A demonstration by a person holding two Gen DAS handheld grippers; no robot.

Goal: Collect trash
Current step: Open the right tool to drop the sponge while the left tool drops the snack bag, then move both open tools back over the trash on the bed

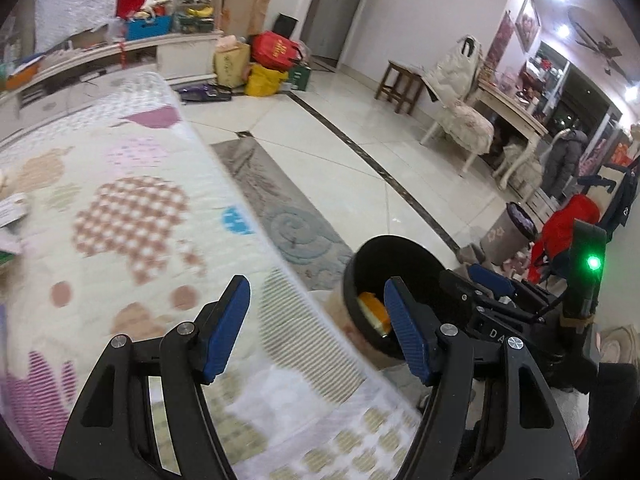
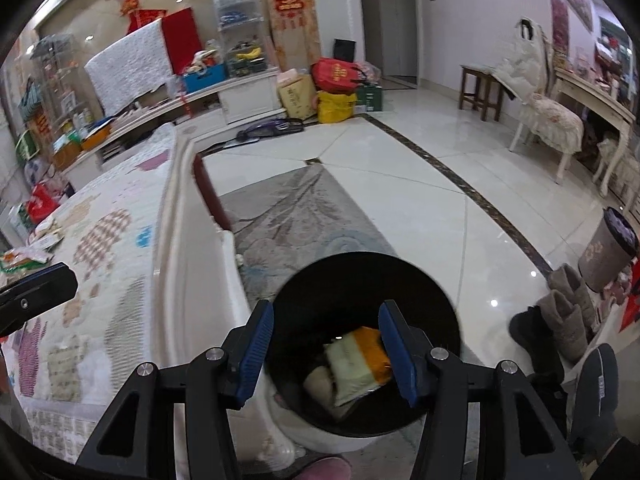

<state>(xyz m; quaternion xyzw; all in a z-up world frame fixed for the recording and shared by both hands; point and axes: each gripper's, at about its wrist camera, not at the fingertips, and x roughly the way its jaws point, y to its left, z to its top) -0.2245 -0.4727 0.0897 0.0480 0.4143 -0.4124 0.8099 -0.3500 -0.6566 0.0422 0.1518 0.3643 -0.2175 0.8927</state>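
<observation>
Right gripper (image 2: 326, 350) poised directly above the black trash bin (image 2: 440, 300), fingers apart with nothing between them; an orange-and-white wrapper (image 2: 356, 364) lies inside the bin, below the fingers. Left gripper (image 1: 316, 324), fingers likewise apart and empty, points over the patterned bed cover (image 1: 132, 208), with the bin at its right. Remaining trash, a cluster of wrappers (image 2: 28, 256), lies at the far left edge of the bed, well apart from both grippers. The left gripper is judged nearer, so the next reach runs leftward across the bed.
</observation>
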